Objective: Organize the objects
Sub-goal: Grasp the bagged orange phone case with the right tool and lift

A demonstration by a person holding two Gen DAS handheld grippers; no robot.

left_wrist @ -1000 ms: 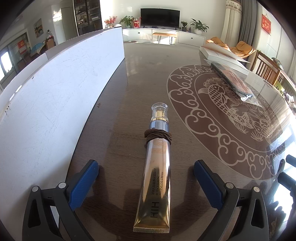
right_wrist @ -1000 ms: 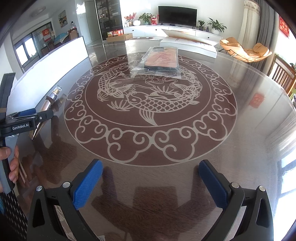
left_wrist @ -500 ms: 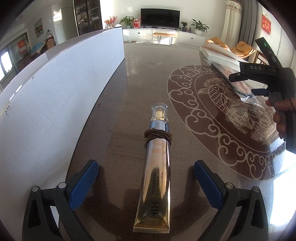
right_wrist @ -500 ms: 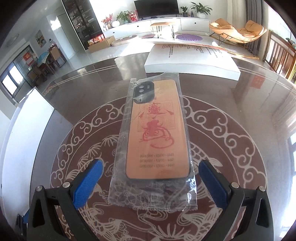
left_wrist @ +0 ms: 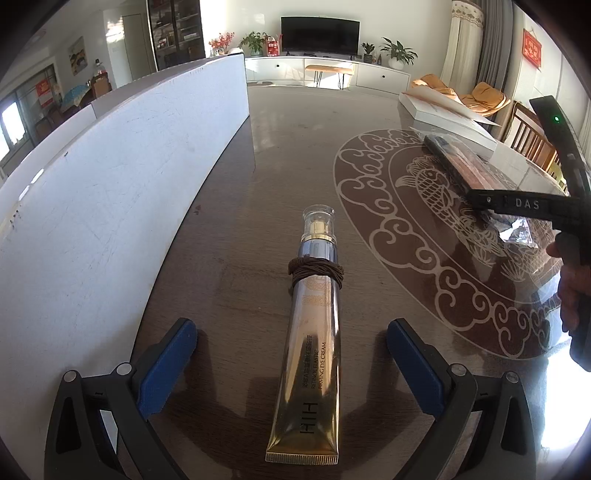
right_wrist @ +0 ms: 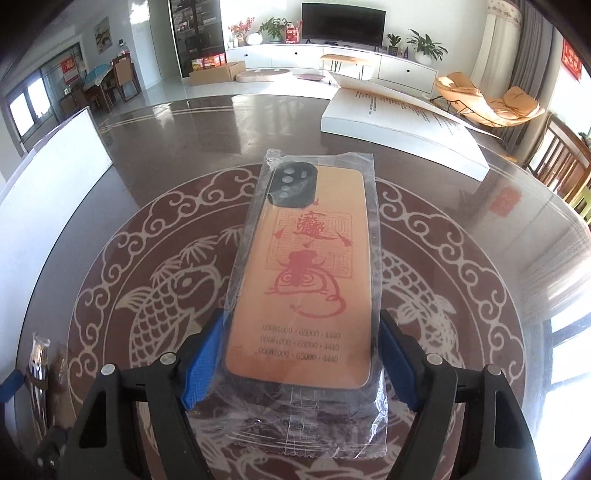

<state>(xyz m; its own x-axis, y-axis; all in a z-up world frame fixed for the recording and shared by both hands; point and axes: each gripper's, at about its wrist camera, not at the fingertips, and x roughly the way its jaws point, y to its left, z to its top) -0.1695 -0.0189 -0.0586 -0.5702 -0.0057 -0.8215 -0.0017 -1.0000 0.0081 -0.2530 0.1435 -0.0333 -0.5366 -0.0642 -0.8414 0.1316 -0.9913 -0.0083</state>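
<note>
While the right gripper [right_wrist: 299,365] clamps the bagged phone case [right_wrist: 306,280] by its long edges, its 2 blue pads [right_wrist: 201,365] should squeeze evenly and lift level, since the slick wrapper could slide. The case sits on the carp medallion [right_wrist: 155,306] at the centre of the glossy brown table [right_wrist: 177,147]. The left gripper [left_wrist: 288,373] hangs wide open, holding nothing, astride the gold eye-cream tube [left_wrist: 314,339] lying flat beside a white board [left_wrist: 122,177]. Beyond are a white box [right_wrist: 402,129], a television [right_wrist: 343,24] and orange loungers [right_wrist: 487,103].
</note>
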